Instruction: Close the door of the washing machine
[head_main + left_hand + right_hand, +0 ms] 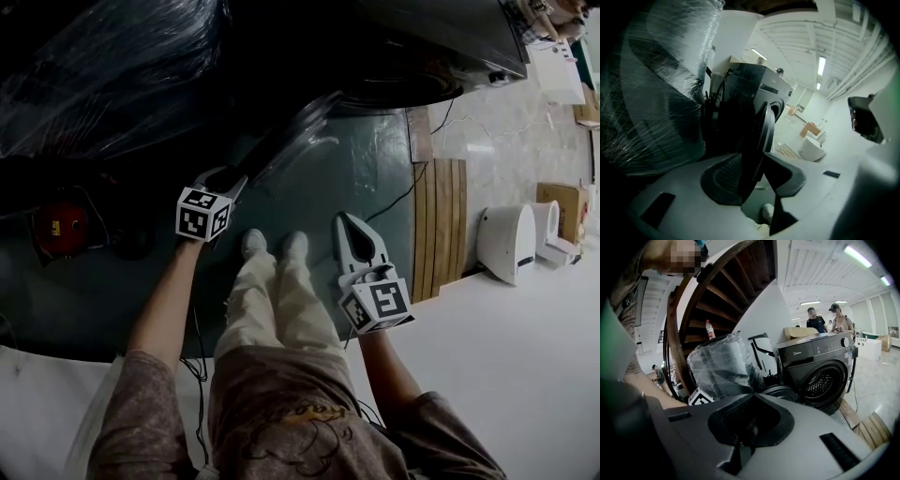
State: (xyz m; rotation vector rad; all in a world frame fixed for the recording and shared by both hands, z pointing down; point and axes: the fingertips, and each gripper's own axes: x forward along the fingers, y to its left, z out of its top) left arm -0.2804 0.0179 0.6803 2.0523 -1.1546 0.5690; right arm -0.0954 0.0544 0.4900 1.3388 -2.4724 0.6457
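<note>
The dark front-loading washing machine (820, 371) stands with its round door (291, 141) swung open, and the drum opening (826, 383) is bare. My left gripper (236, 178) is at the door's outer edge. In the left gripper view the dark door rim (759, 136) runs upright between the jaws of the left gripper (753, 158), and both pads lie against it. My right gripper (350, 220) hangs lower, to the right and clear of the door. Its jaws are together on nothing, and the right gripper (752, 399) faces the machine's front.
A plastic-wrapped appliance (112, 66) stands just left of the machine. A red object (61, 225) lies on the floor at the left. A wooden pallet (445, 225) and a white fixture (511, 244) sit to the right. My feet (272, 246) are below the door. Two people (825, 319) stand behind the machine.
</note>
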